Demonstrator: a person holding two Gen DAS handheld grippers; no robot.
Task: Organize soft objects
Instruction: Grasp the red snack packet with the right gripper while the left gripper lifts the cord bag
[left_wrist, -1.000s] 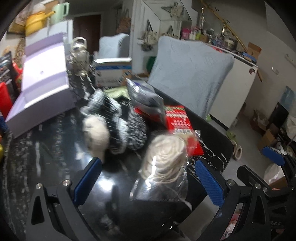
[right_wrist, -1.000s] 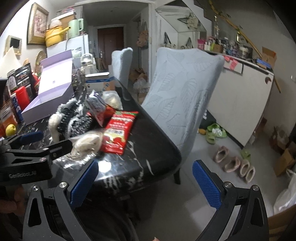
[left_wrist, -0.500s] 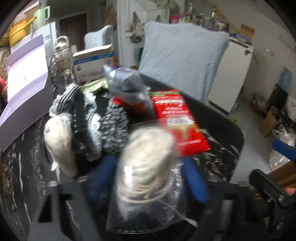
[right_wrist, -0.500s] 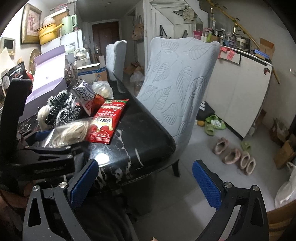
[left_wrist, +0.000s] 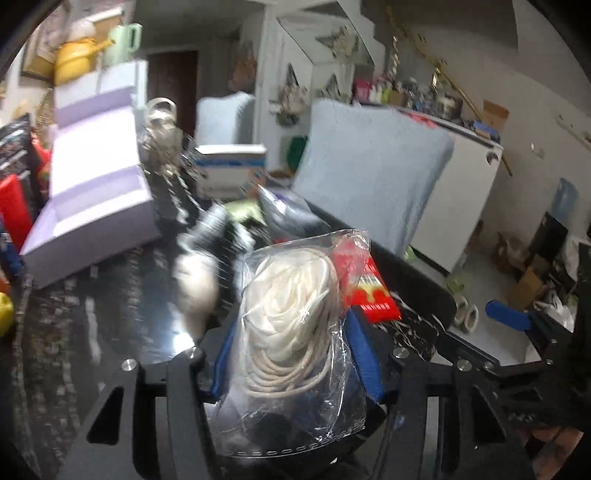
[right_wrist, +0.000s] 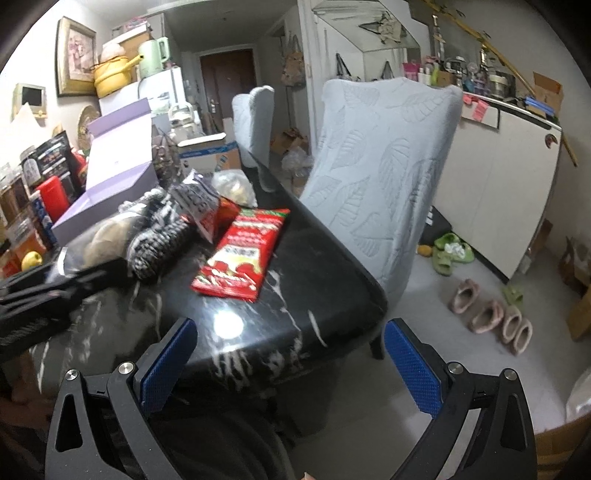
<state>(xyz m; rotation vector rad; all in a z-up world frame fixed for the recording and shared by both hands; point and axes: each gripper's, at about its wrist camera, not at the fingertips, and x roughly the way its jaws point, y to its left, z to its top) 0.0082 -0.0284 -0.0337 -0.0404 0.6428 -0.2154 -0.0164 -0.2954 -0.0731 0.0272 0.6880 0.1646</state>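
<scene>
Left gripper (left_wrist: 295, 354) | jaws closing on bagged cream cord (left_wrist: 291, 306), pads apparently pressing, for lifting | red packet (left_wrist: 365, 288) at two o'clock | right gripper (right_wrist: 288, 365) spread, empty, waiting.

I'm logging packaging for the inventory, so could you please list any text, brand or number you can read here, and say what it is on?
None can be read with certainty.
red snack packet: white printing, too blurred to read.
black and white packet: bold lettering, distorted, not legible.
white and blue carton: no readable print.
dark packages at the table's left edge: small print, unreadable.
clear bag of cream cord between the closing left gripper pads: no label visible.
</scene>
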